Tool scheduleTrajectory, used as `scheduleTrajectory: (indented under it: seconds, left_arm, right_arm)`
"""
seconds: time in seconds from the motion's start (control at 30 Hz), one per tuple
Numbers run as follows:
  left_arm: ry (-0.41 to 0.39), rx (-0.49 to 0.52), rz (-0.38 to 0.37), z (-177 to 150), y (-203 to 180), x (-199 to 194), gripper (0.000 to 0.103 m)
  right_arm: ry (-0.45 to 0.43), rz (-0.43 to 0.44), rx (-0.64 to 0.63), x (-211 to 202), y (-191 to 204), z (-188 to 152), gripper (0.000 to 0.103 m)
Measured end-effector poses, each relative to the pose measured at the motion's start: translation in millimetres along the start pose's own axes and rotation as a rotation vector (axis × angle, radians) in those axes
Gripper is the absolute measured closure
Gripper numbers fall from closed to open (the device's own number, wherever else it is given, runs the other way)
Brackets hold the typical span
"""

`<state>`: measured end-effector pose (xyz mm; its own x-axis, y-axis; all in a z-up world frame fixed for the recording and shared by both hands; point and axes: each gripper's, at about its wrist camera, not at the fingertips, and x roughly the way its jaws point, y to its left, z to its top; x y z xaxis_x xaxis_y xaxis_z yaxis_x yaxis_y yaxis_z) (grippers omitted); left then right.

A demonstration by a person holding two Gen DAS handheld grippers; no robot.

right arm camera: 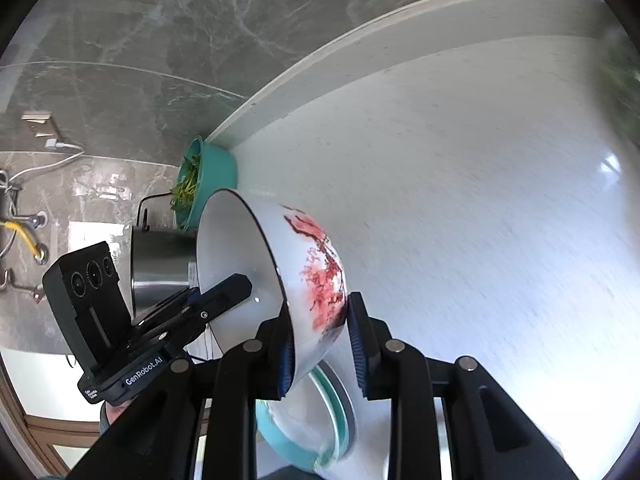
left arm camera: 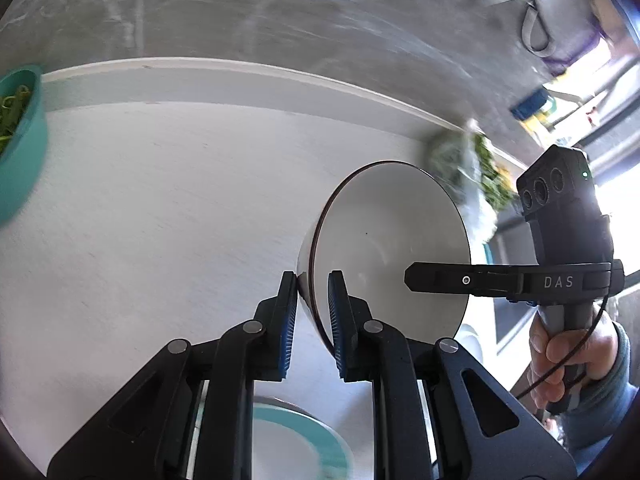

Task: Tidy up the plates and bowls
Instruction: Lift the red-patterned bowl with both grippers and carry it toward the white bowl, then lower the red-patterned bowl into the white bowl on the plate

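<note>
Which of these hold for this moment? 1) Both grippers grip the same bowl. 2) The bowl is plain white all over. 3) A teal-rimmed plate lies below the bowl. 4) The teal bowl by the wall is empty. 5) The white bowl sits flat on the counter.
1) True: the left gripper and the right gripper each clamp the rim of the white bowl, on opposite sides.
2) False: its outside carries a red floral pattern.
3) True: the teal-rimmed plate is seen beneath it.
4) False: the teal bowl holds green strands.
5) False: it is tilted on edge, held up between the grippers.
</note>
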<state>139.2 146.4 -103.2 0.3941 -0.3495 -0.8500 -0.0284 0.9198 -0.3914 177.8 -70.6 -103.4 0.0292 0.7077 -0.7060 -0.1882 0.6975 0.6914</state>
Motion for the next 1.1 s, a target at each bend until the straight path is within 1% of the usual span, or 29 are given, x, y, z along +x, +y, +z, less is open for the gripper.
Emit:
scheduleTrajectory:
  seconds: [0.17,0.27,0.33,0.47,0.63,0.77,0.93,1.03,1.1]
  left_arm:
    - [0.027,0.036,-0.028,-40.9,-69.5,3.0,0.089]
    - [0.055,0.04,-0.049,-67.0,-100.6,9.3,0.089]
    - [0.081,0.047,-0.057,-89.6,-127.9,22.2,0.089]
    - [0.133,0.046,-0.062,-122.5,-159.9,42.9,0.089]
    - [0.156,0.047,-0.049,-145.4,-173.0,53.3,0.089]
    - [0.161,0.053,-0.028,-155.6,-180.8,57.6,0.089]
    - [0.18,0.046,-0.018,-152.5,-174.6,68.9,0.089]
    - [0.192,0.052,-0.001,-156.9,-172.5,73.0,0.089]
    - [0.188,0.058,0.01,-153.8,-173.7,79.1,0.089]
  right_arm:
    - [-0.015,-0.025,-0.007,-37.1,-19.9,-39.6,0.075]
    - [-0.017,-0.044,0.002,-55.8,-37.6,-65.3,0.075]
    - [-0.01,-0.055,0.014,-63.3,-48.8,-82.6,0.076]
    - [0.007,-0.079,0.035,-71.5,-71.1,-109.0,0.076]
    - [0.026,-0.084,0.043,-73.4,-85.4,-127.1,0.076]
    - [0.04,-0.093,0.036,-70.3,-90.9,-136.6,0.076]
    - [0.05,-0.104,0.036,-65.9,-95.3,-141.7,0.076]
    - [0.049,-0.132,0.014,-63.6,-95.5,-143.5,0.076]
    - [0.044,-0.152,-0.003,-61.5,-91.9,-143.2,0.077]
